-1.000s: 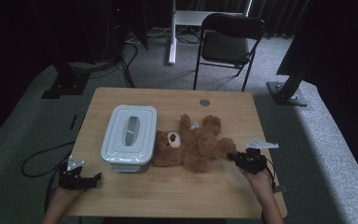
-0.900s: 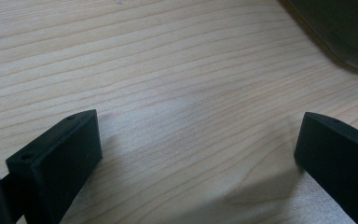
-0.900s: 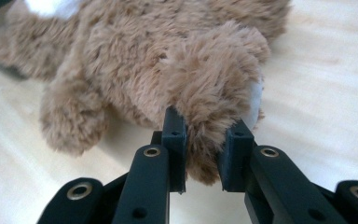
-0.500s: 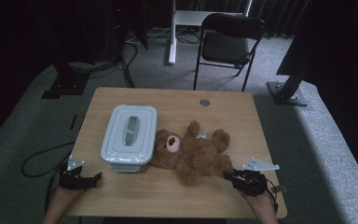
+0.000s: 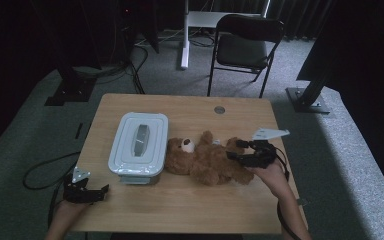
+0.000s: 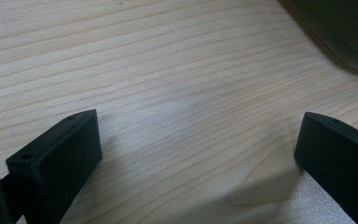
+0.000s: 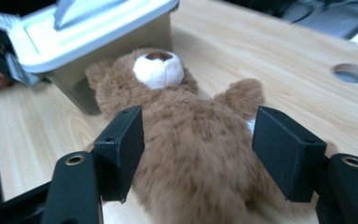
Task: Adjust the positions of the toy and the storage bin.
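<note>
Wooden table (image 5: 180,210): near its right edge, right gripper (image 5: 241,152) has just opened, releasing the fluffy brown teddy bear (image 5: 205,160); left gripper (image 5: 97,192) idles open, empty.

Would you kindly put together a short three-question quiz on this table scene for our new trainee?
1. True or false: the lid is on the plastic box.
2. Which thing lies between the jaws of the right gripper? A) the teddy bear B) the box C) a cable
3. Fill in: the left gripper rests on the ____ with nothing between its jaws.

Key
1. True: the white lid with its handle sits closed on the box.
2. A: the right gripper view shows the bear's body between the jaws, which have just been opening; the pads do not press on it.
3. Table: in the left gripper view the open jaws frame bare wood.
</note>
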### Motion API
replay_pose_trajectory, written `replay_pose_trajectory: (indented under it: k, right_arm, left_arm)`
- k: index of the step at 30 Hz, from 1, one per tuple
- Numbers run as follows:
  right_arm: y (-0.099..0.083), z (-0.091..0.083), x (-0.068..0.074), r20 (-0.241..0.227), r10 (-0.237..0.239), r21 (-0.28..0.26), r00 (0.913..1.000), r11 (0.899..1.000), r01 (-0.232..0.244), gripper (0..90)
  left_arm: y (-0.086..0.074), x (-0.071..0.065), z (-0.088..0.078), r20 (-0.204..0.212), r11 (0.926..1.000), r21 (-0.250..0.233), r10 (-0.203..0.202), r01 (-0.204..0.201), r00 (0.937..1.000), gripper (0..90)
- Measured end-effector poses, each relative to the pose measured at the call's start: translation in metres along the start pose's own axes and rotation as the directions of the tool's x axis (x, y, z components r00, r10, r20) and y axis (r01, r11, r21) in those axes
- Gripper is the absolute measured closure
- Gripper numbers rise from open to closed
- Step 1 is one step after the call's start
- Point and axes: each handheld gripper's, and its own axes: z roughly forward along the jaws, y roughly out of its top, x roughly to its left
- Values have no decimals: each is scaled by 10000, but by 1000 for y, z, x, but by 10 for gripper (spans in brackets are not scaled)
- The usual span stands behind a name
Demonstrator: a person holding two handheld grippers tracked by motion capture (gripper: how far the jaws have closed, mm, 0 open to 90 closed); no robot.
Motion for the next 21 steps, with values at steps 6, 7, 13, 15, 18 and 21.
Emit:
replay_pose_trajectory:
  k: [6,7,13,15,18,21]
  right_arm:
    - [11,49,-22,-962,100,879,9953,9961,-15,327]
    - [10,59,-29,-1319,324,1204,9907,9926,-164,311]
    - [-1,76,-33,-1390,437,2238,9893,9746,-116,197]
    - [-12,84,-29,-1337,427,2557,9901,9667,-71,123]
    - [-21,88,-24,-1300,287,2696,9911,9629,74,108]
    - [-25,92,-21,-1304,128,2927,9914,9558,261,109]
  left_arm:
    - [0,0,0,3,10000,-2,4,-4,10000,12]
    - [0,0,0,3,10000,-2,4,-4,10000,12]
    - [0,0,0,2,10000,0,4,-4,10000,12]
    - [0,0,0,3,10000,1,6,-6,10000,12]
    - [0,0,0,3,10000,-1,4,-4,10000,12]
    - [0,0,0,2,10000,-1,7,-7,10000,12]
